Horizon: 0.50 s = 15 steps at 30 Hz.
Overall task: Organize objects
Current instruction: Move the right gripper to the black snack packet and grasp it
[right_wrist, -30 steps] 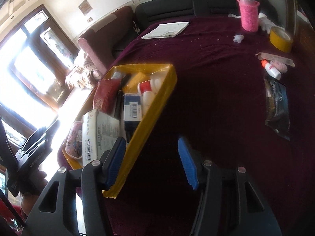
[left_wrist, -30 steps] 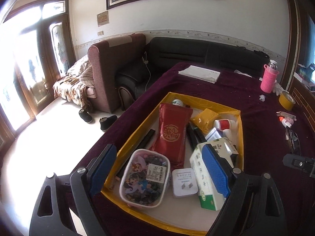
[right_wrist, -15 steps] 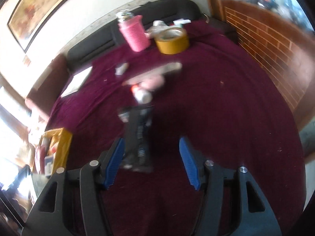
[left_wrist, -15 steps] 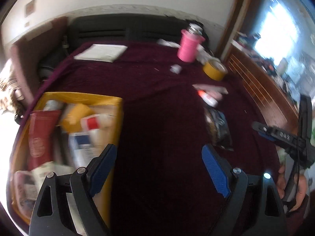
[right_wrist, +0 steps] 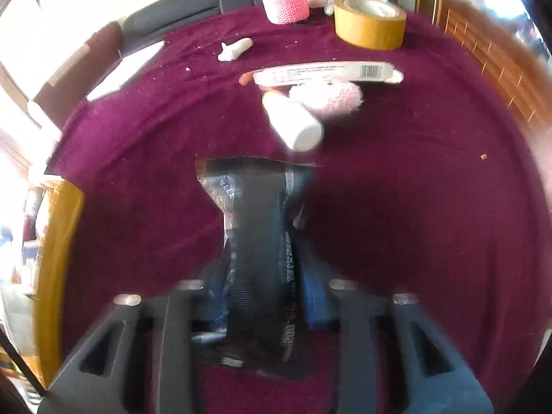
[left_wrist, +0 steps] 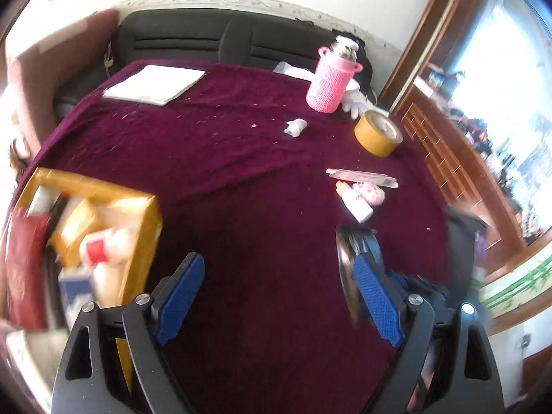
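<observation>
A black foil packet lies on the maroon cloth, its near end between my right gripper's blue pads, which have closed against it; the view is blurred. In the left wrist view the packet shows only partly behind the right finger. My left gripper is open and empty above bare cloth. The yellow tray holding several items sits at the left. A small white bottle, a pink fluffy item and a long flat pack lie beyond the packet.
A tape roll, a pink-sleeved bottle and a small white scrap stand farther back. White papers lie at the far left. A black sofa is behind the table; a wooden ledge runs along the right.
Both grippers swung right, away from the tray. My right gripper moved down onto the black packet and its pads closed on it. The left gripper stayed open.
</observation>
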Each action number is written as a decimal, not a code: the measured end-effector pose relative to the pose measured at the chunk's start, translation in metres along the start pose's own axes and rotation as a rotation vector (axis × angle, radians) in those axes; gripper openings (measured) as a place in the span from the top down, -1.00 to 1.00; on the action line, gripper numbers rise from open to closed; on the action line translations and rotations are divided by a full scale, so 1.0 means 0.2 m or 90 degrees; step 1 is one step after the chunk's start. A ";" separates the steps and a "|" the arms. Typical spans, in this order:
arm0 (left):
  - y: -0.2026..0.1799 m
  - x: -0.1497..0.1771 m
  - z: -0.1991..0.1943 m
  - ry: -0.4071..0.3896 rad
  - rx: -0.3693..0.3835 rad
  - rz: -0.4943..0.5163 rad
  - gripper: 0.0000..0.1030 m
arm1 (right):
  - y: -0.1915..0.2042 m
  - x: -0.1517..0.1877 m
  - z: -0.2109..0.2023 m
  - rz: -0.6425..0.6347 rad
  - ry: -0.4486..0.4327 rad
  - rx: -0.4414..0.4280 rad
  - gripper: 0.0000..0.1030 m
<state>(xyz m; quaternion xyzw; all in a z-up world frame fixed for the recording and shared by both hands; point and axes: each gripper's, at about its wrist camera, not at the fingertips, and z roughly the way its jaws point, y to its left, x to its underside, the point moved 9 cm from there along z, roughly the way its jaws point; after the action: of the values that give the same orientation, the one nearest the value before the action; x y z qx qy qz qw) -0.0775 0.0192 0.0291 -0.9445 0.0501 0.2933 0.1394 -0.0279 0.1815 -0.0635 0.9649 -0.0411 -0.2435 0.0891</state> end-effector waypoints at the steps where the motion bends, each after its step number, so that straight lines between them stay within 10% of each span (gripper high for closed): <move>1: -0.05 -0.03 0.06 0.007 -0.002 0.018 -0.64 | -0.03 0.02 -0.03 0.000 -0.002 0.007 0.49; 5: -0.24 -0.12 0.40 0.051 0.008 0.042 -0.64 | -0.27 0.08 -0.15 0.026 -0.052 0.062 0.51; 15: -0.38 -0.17 0.86 0.064 -0.085 0.058 -0.64 | -0.55 0.11 -0.17 0.151 -0.090 -0.070 0.41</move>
<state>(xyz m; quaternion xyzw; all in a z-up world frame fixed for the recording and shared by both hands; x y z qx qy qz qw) -0.1845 0.1425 -0.0696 -0.9620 0.0805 0.2541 0.0595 0.0105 0.2921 -0.0658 0.9276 -0.1476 -0.3001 0.1666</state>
